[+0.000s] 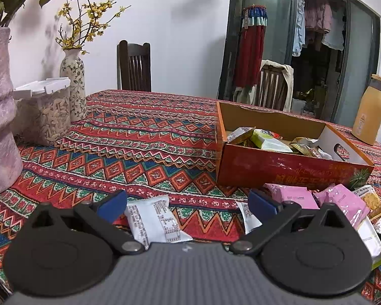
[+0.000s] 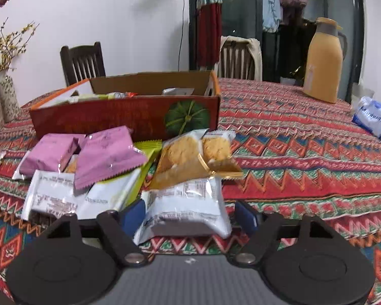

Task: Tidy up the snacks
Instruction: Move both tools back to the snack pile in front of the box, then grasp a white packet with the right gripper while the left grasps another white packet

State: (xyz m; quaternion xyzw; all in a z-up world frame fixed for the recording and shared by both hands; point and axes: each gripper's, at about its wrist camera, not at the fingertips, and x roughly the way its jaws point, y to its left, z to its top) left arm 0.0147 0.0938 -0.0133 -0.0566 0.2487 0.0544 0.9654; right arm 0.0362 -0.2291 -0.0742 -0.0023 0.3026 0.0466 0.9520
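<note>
While box fills: cardboard box (image 2: 124, 117) on table (image 2: 304, 152) already holds several packets.
Left to do: pink packets (image 2: 106, 157), biscuit packs and white ones still heaped before it.
Right claw (image 2: 188, 216): wide, straddling white packet (image 2: 185, 208), not clamped.
Left claw (image 1: 188, 203): wide, empty, white packet (image 1: 152, 218) between fingers.

Box contents (image 2: 119, 95): mostly hidden behind the near wall — only packet tops show.
Box lettering (image 1: 310, 175): blurred, unreadable.
Tissue pack (image 2: 374, 118): cut off at the right edge.
</note>
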